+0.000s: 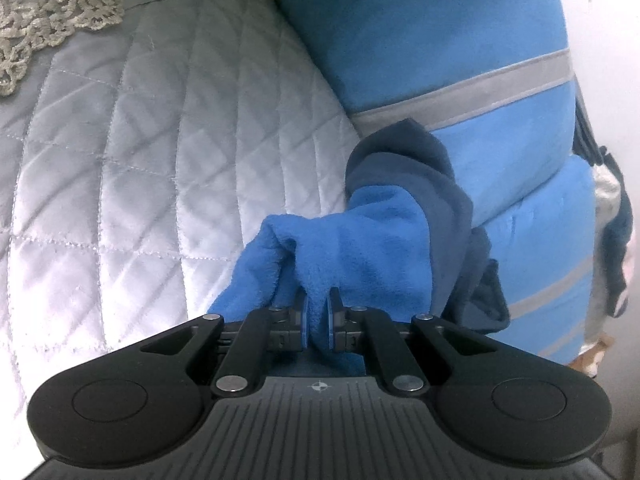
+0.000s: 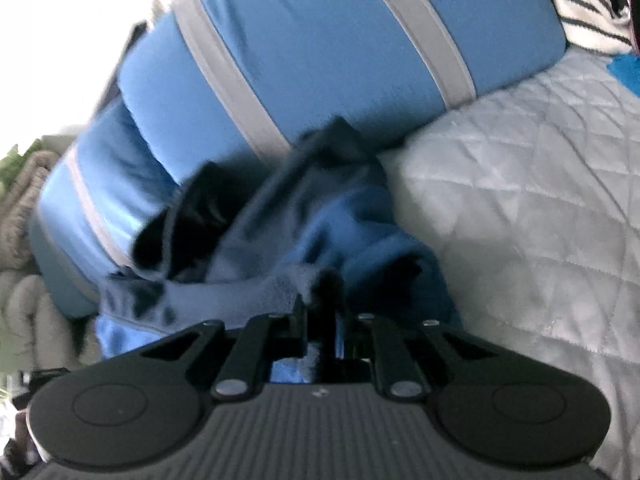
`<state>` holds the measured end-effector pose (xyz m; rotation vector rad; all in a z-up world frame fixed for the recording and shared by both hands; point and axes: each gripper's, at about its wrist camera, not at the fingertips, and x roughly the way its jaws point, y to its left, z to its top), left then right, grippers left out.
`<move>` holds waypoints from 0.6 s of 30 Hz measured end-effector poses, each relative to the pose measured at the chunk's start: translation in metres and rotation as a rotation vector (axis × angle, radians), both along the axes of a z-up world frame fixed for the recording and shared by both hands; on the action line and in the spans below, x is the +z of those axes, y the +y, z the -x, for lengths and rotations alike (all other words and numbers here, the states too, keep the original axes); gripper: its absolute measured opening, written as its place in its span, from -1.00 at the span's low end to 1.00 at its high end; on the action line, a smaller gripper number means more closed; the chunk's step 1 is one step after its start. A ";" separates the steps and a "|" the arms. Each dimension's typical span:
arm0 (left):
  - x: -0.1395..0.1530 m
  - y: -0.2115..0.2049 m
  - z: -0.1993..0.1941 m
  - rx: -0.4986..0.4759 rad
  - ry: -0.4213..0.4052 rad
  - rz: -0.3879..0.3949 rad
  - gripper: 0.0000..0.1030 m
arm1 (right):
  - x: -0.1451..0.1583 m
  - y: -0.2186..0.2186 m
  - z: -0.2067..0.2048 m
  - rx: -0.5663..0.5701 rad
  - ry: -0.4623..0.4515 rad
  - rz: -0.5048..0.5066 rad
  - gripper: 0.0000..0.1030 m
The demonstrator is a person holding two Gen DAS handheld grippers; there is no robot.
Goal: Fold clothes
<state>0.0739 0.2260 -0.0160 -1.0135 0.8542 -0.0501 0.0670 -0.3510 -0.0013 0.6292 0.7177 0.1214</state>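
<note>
The left gripper [image 1: 319,312] points forward and downward, its jaws drawn nearly together and clamped on a bunched fold of blue fleece garment [image 1: 352,248] that fills the narrow gap between them and rises just ahead of the tips. The right gripper [image 2: 320,308] is tilted downward too and rolled to one side; its view is blurred. Its jaws stand close together, pinching a fold of the same garment between them, with cloth spilling to their left.
</note>
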 end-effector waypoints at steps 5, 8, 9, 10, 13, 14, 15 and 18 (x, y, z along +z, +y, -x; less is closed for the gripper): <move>-0.005 -0.002 0.000 -0.004 0.013 -0.015 -0.83 | -0.011 -0.003 -0.007 -0.045 0.050 -0.028 0.45; -0.008 0.000 -0.002 -0.004 0.017 0.002 -0.83 | -0.003 -0.006 0.002 -0.064 0.045 -0.065 0.67; -0.009 0.000 -0.002 -0.003 0.019 0.007 -0.83 | -0.001 -0.007 0.006 -0.060 0.046 -0.082 0.67; -0.009 0.000 -0.002 -0.003 0.021 0.008 -0.83 | 0.000 -0.008 0.009 -0.056 0.052 -0.096 0.67; -0.009 -0.001 -0.002 -0.002 0.025 0.006 -0.82 | 0.000 -0.006 0.025 -0.037 0.071 -0.132 0.59; -0.009 -0.001 -0.002 -0.003 0.025 0.005 -0.82 | 0.000 -0.005 0.029 -0.026 0.071 -0.134 0.37; -0.009 0.000 -0.003 -0.004 0.026 0.004 -0.82 | 0.001 -0.002 0.030 -0.011 0.063 -0.123 0.25; -0.010 0.000 -0.002 -0.004 0.027 -0.001 -0.82 | 0.003 0.005 0.029 0.033 0.038 -0.082 -0.61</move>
